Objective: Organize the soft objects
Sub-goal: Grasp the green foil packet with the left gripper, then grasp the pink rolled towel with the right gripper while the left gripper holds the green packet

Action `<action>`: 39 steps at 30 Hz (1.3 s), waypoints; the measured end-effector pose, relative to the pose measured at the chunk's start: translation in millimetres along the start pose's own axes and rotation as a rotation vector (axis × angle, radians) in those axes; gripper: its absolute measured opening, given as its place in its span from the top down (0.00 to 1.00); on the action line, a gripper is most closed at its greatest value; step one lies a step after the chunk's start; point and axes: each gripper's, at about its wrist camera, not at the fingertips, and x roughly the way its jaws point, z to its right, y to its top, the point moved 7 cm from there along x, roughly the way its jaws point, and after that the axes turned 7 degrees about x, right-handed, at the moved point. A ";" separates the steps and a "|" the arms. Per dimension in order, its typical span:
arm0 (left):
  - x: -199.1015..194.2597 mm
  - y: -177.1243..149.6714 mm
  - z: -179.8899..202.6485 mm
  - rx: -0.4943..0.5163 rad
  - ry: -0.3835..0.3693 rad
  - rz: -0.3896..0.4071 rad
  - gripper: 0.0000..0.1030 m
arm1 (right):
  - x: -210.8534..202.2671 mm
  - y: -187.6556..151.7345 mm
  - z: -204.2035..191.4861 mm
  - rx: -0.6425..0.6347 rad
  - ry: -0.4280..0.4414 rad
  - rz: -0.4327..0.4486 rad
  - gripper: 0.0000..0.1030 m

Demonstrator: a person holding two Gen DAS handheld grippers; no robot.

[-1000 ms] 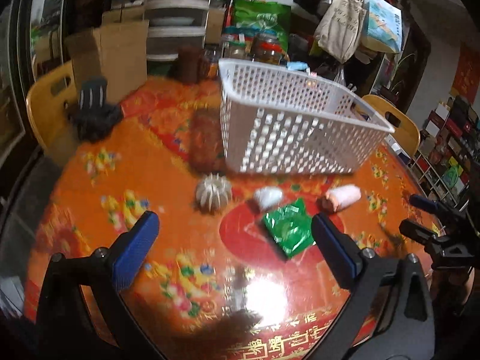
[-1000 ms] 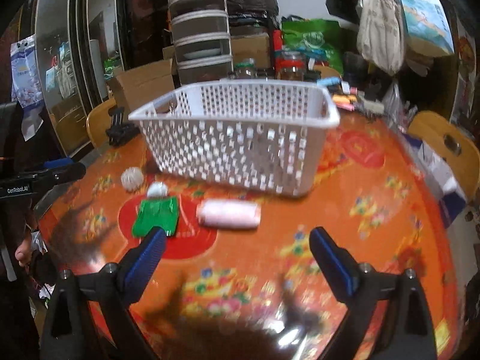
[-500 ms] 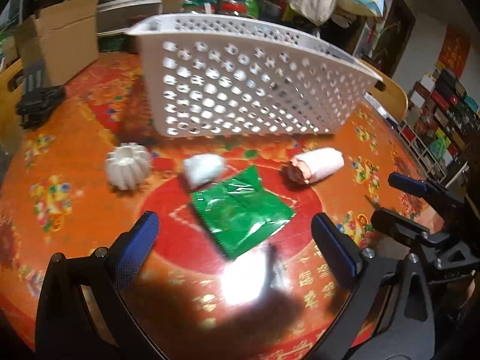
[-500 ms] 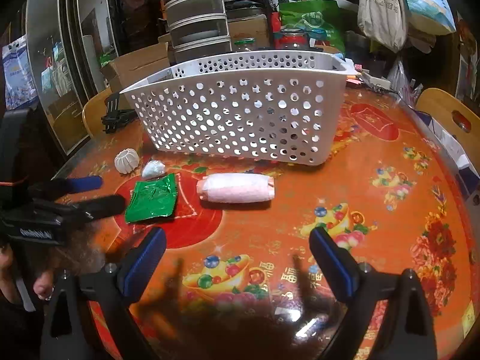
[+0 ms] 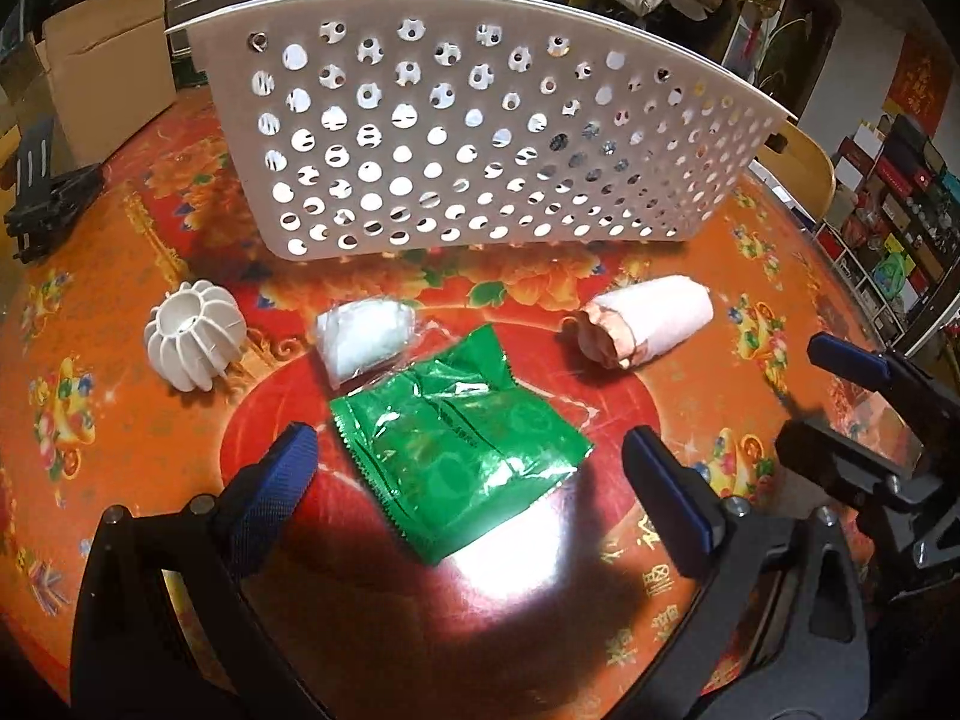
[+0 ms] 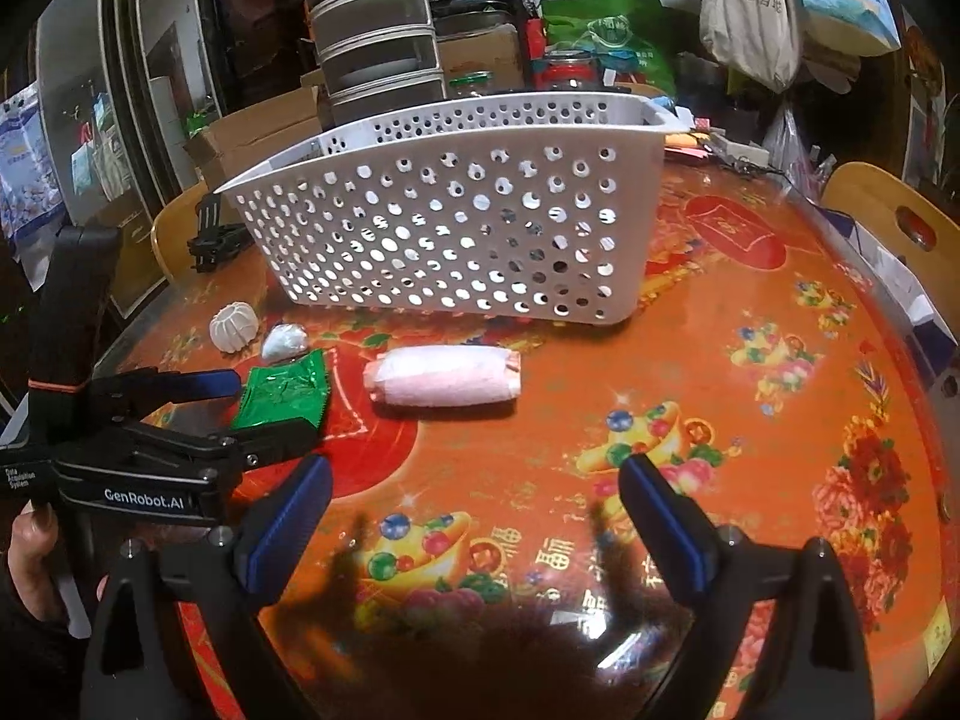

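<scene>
Between my left gripper's (image 5: 462, 468) spread fingers lies the crinkled green foil packet (image 5: 459, 444); my right gripper (image 6: 474, 501), also spread, has the pink rolled towel (image 6: 444, 376) at twelve o'clock.

A crinkled green foil packet (image 5: 459, 447) lies between the spread blue pads of the left gripper (image 5: 465, 480); beyond, a white ribbed ball (image 5: 193, 342), clear-wrapped white bundle (image 5: 366, 341), pink rolled towel (image 5: 651, 329), and white perforated plastic basket (image 5: 474, 120).
</scene>
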 end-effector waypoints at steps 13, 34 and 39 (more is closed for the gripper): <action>-5.1 -3.5 6.4 0.066 0.058 0.027 0.43 | 4.9 5.1 -0.7 0.008 0.009 -0.005 0.07; -35.6 -13.4 -36.0 -0.043 -0.042 0.136 0.50 | 66.6 26.6 -33.0 -0.028 -0.014 -0.105 0.07; -36.1 -13.4 -33.8 -0.038 -0.049 0.139 0.50 | 77.6 26.5 -36.0 -0.042 -0.048 -0.111 0.08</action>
